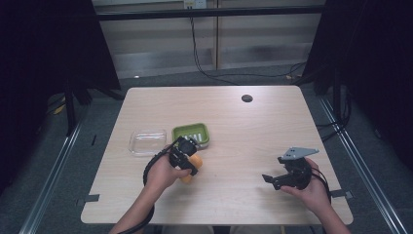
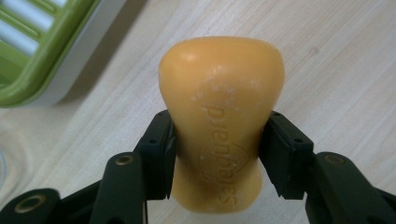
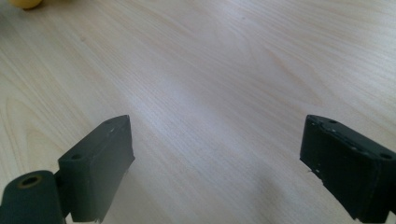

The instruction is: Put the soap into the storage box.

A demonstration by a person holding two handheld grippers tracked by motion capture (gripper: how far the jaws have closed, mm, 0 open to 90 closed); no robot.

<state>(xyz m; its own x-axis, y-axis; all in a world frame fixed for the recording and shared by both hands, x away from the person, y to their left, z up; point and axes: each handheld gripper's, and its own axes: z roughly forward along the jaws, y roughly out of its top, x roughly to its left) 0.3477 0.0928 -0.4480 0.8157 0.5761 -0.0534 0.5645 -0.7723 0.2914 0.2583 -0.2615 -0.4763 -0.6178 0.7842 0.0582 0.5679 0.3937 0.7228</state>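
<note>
Soap bar lengthwise between claw (clamped)

The light wood-grain rectangular table carries a clear square glass dish, a green slotted plastic soap tray just beside it, an orange waisted soap bar, and a round dark cable port.

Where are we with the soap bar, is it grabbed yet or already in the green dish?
Grabbed: the left gripper is clamped on the waist of the orange soap bar, which is on or just above the table beside the green soap dish. Not in the dish yet. The right gripper is open over bare wood. Likely left: carry the bar into the dish and release it.
</note>
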